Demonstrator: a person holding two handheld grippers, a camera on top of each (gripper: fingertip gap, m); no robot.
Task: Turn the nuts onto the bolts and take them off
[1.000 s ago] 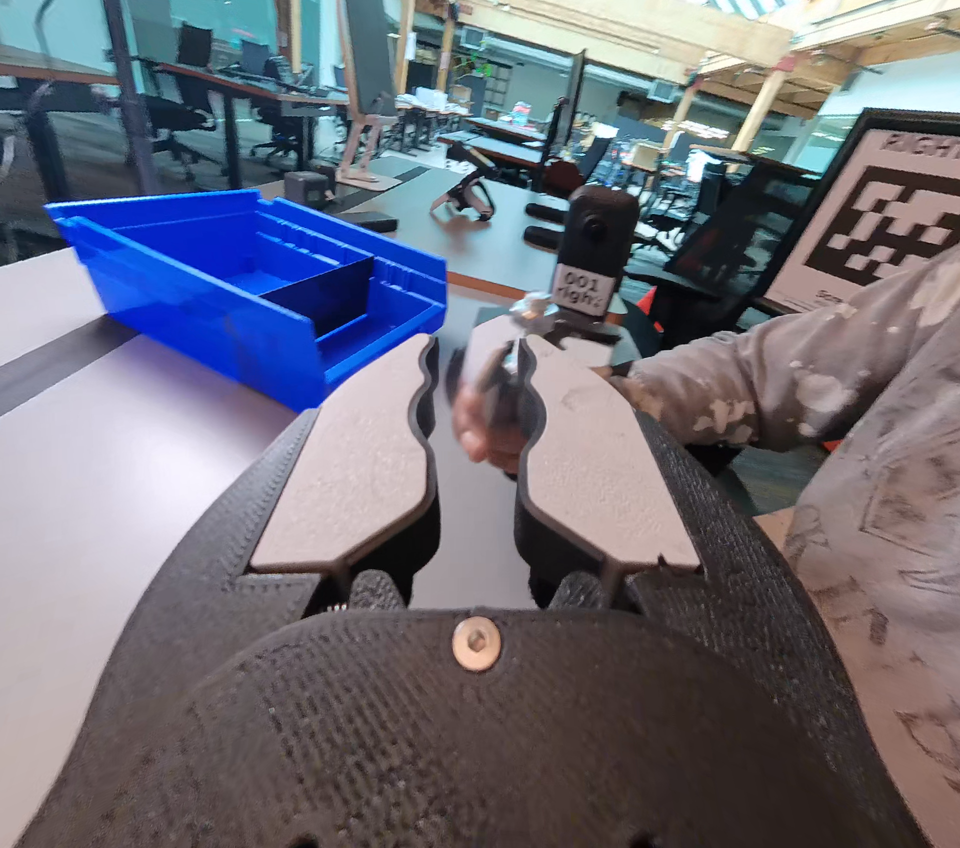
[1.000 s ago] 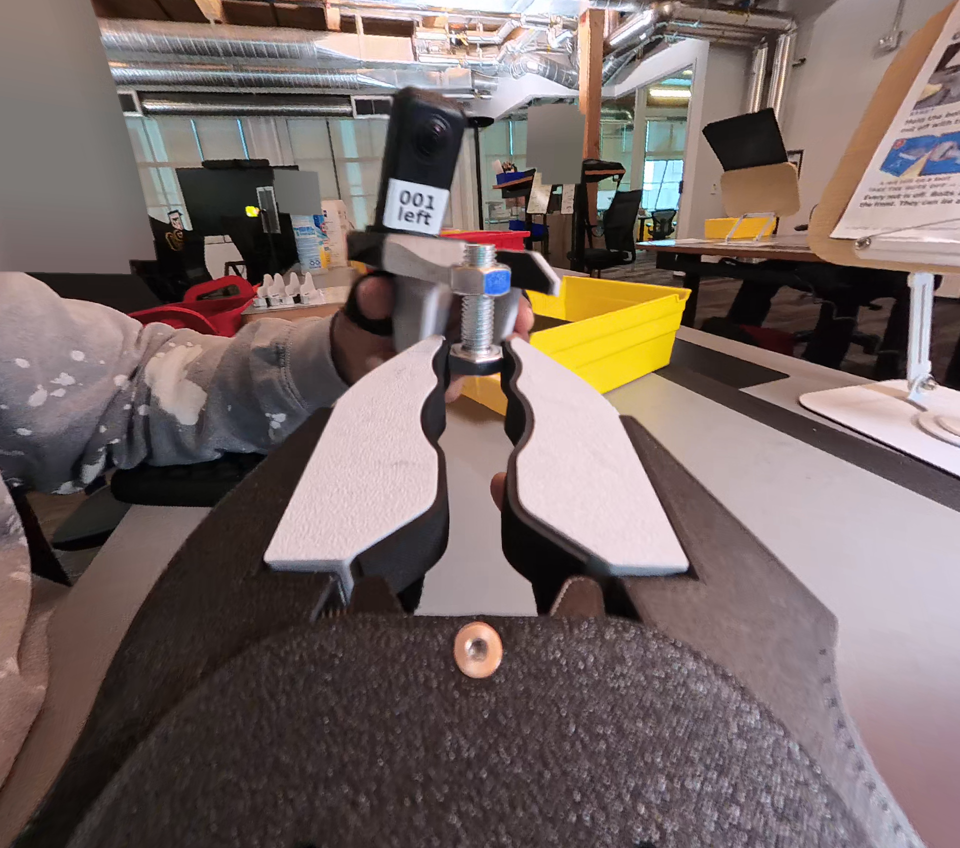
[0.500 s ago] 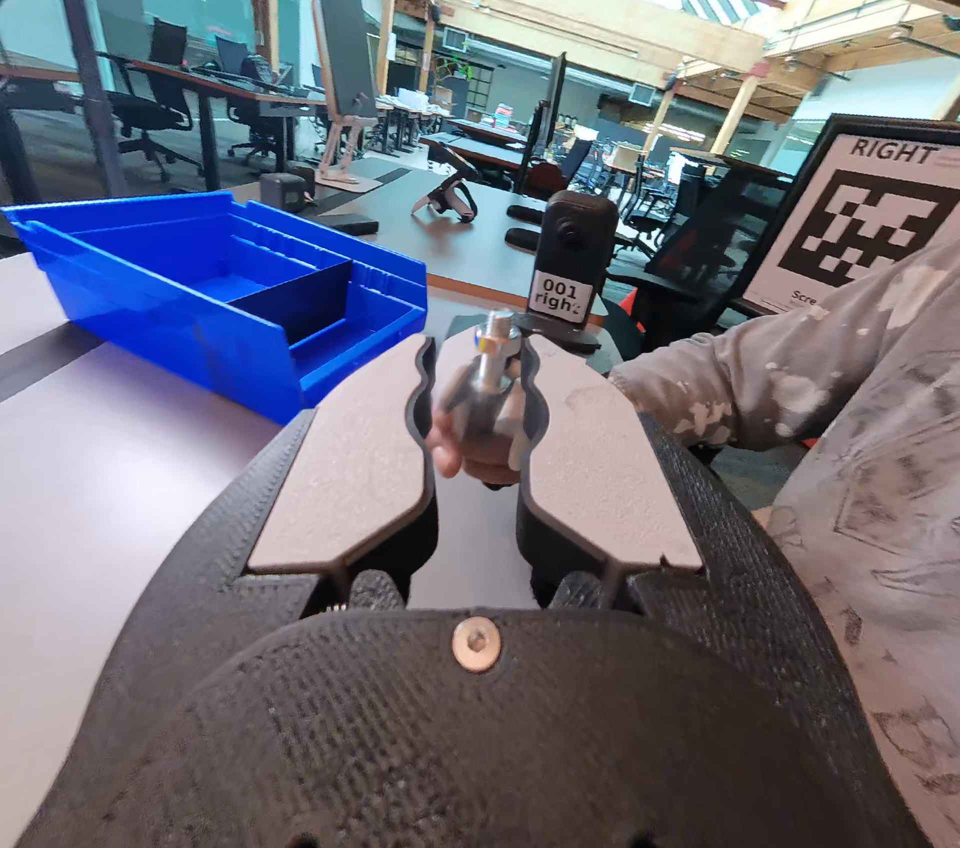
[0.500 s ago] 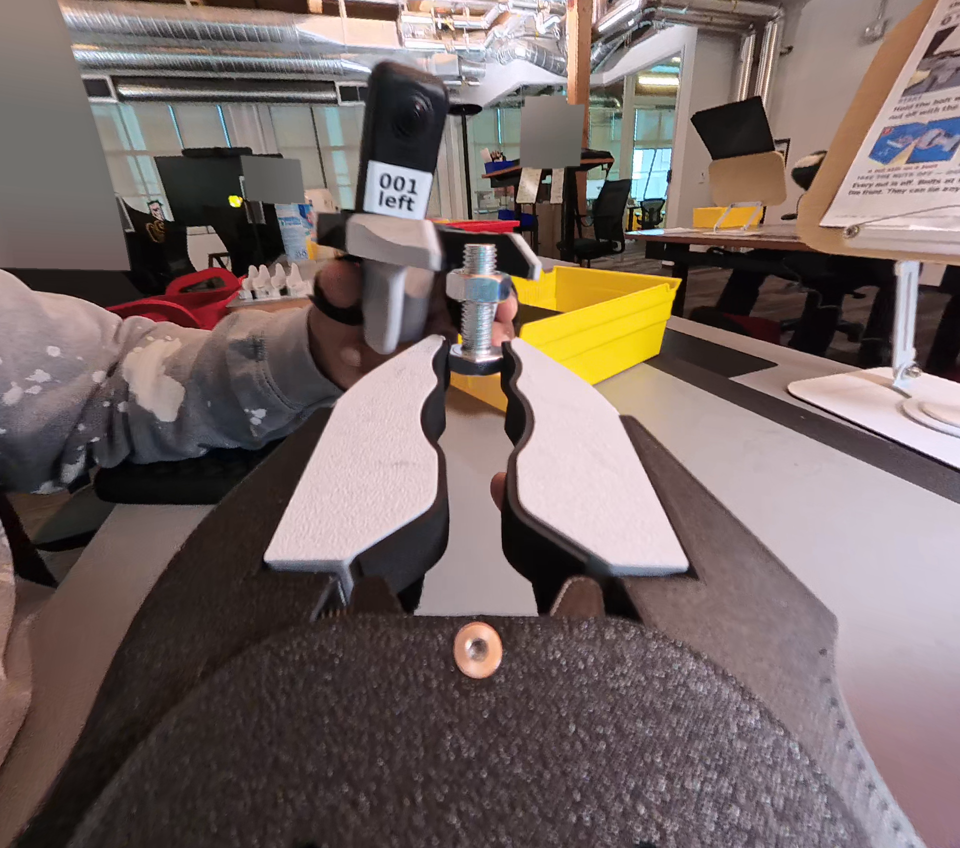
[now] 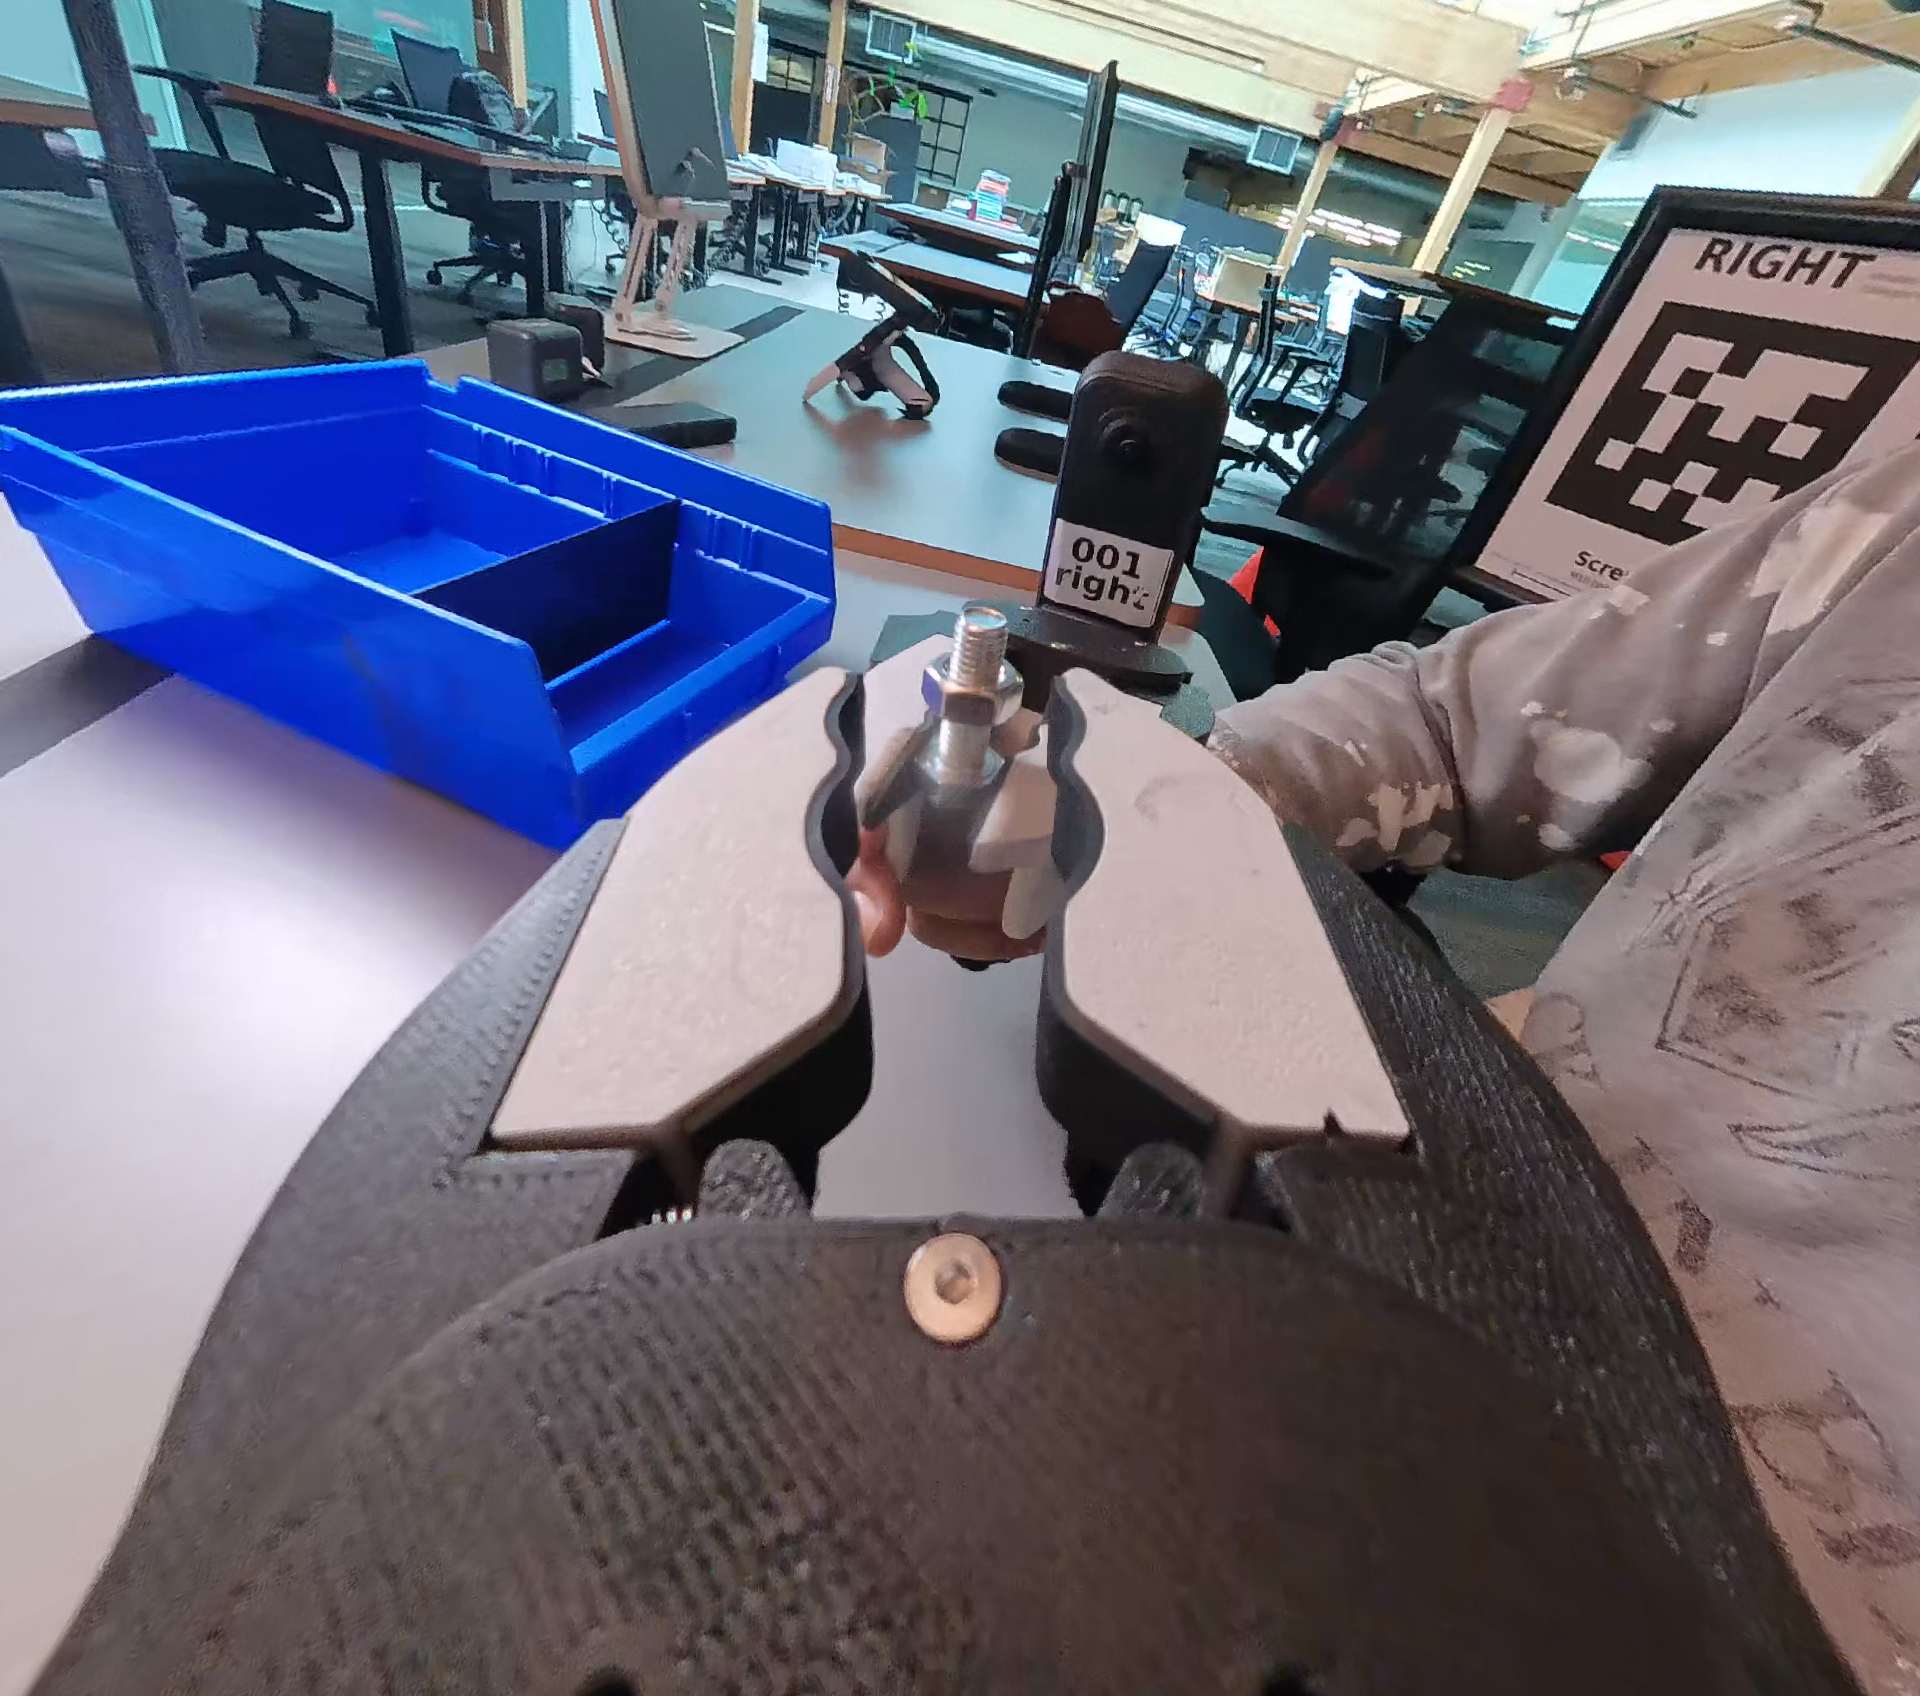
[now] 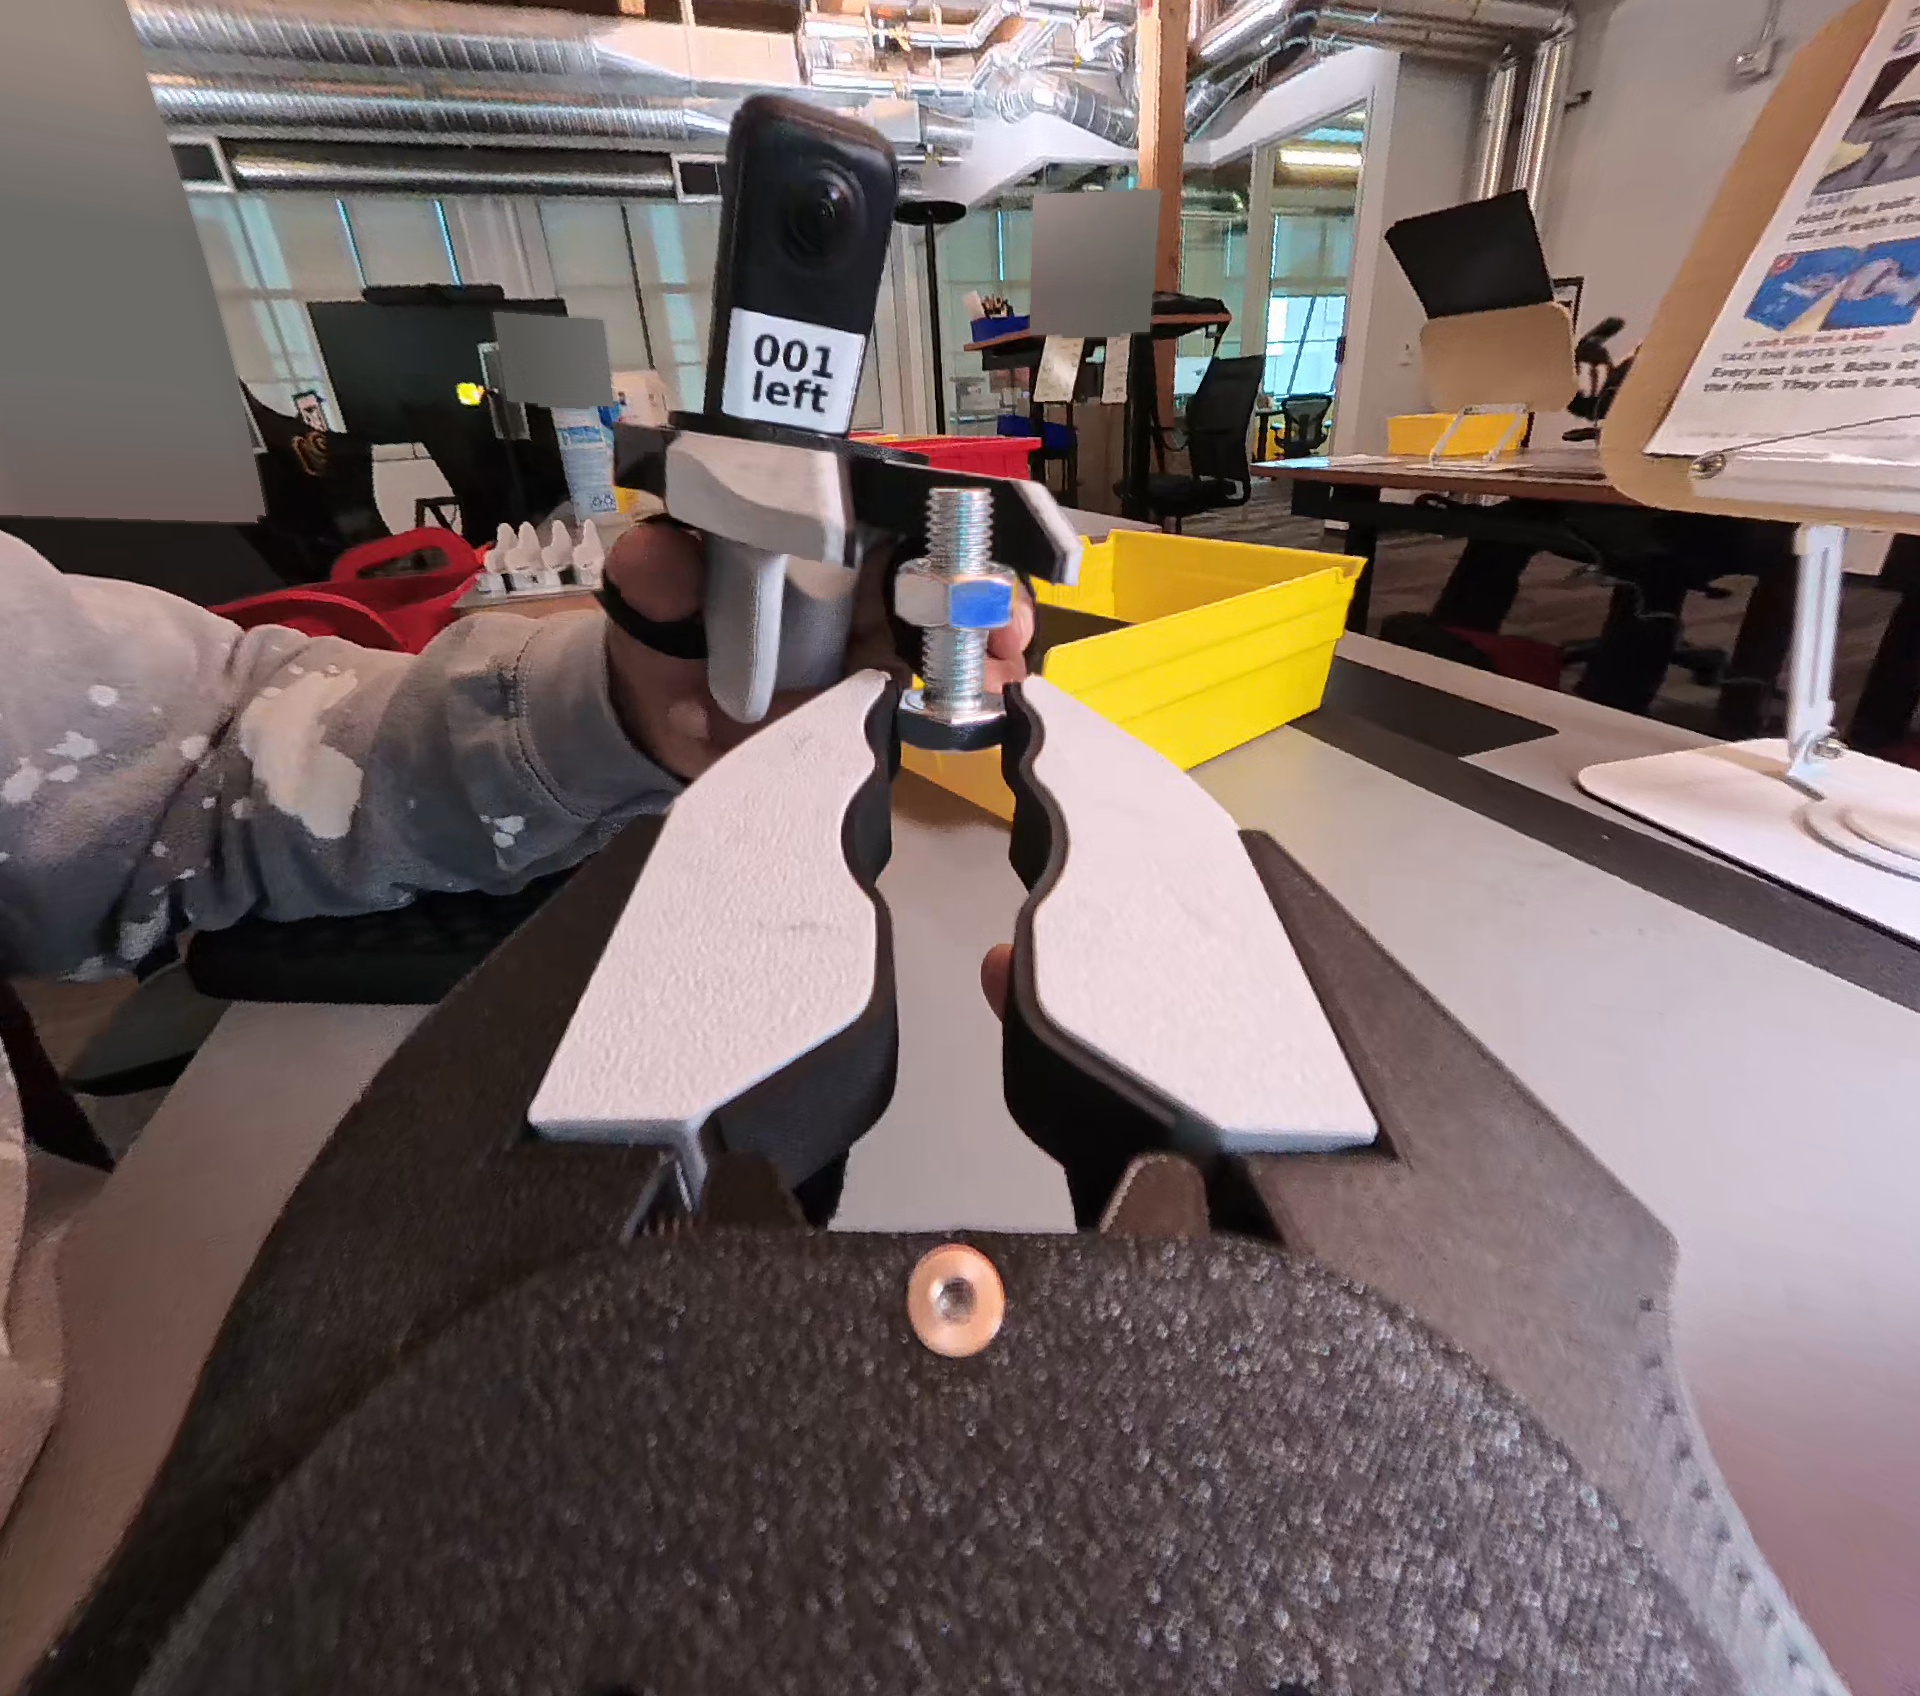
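My right gripper is shut on the head of a silver bolt and holds it upright above the table. A silver nut with a blue mark sits midway up the thread. My left gripper faces the right one. Its jaws are a little apart, with the nut between its fingertips and a small gap on each side. In the right wrist view the left gripper reaches the nut from behind. The bolt's thread end sticks up above the nut.
A blue bin with a divider stands on the grey table to the left. A yellow bin stands behind the bolt. A sign stand is at the right and a marker board is at the back right. Sleeved arms cross both views. The tips of both grippers are at nearly the same place.
The left gripper has swung and levelled around the bolt, which looked tilted and blurred in its view and now stands upright. The right gripper still holds the bolt head.
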